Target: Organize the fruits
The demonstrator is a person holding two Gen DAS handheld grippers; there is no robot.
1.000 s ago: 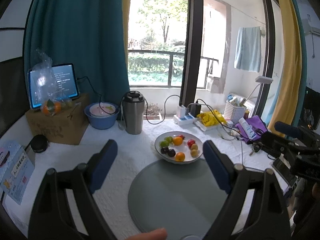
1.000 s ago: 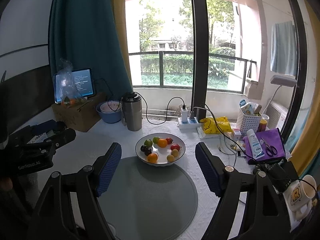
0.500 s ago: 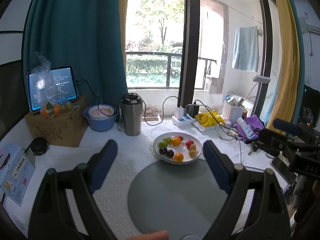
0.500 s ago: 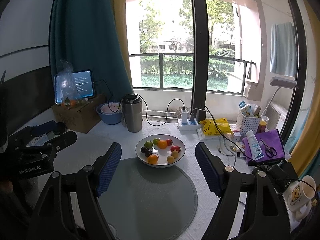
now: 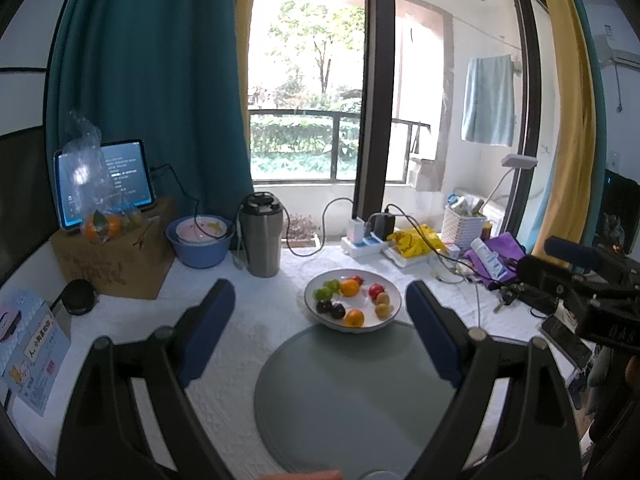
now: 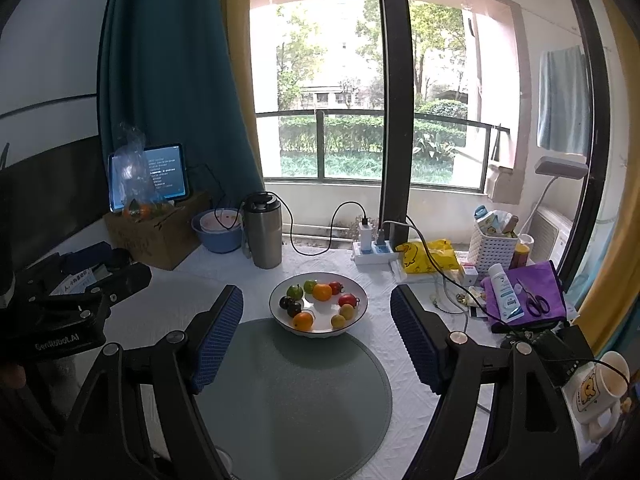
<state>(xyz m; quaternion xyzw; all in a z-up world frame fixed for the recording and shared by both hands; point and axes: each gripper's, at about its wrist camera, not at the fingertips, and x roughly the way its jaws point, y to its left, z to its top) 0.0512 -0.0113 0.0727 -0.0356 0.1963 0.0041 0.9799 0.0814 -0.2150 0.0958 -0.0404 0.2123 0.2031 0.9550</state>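
Fruits (image 5: 351,299) fill a white bowl (image 5: 390,318) at the grey mat's (image 5: 352,392) far edge; left gripper (image 5: 320,332) gapes empty, steel flask (image 5: 262,236) behind. Right view: right gripper (image 6: 316,330) likewise spread, bowl between, nothing blocking.

White-clothed desk (image 6: 400,344) before a balcony window, bearing a round grey-green mat (image 6: 292,396). At rear left, a lit tablet (image 5: 106,180) stands on a cardboard box (image 5: 116,256), with a clear bag of oranges (image 5: 100,220) in front of it. Beside the box, a blue basin (image 5: 200,246) and a steel flask (image 5: 262,236). Rear centre, a white power strip (image 6: 374,252) with cables. At right, a yellow bag (image 6: 430,256), white basket (image 6: 492,246), purple cloth (image 6: 536,292) carrying scissors (image 6: 534,300) and a tube (image 6: 506,292), and a mug (image 6: 596,392).
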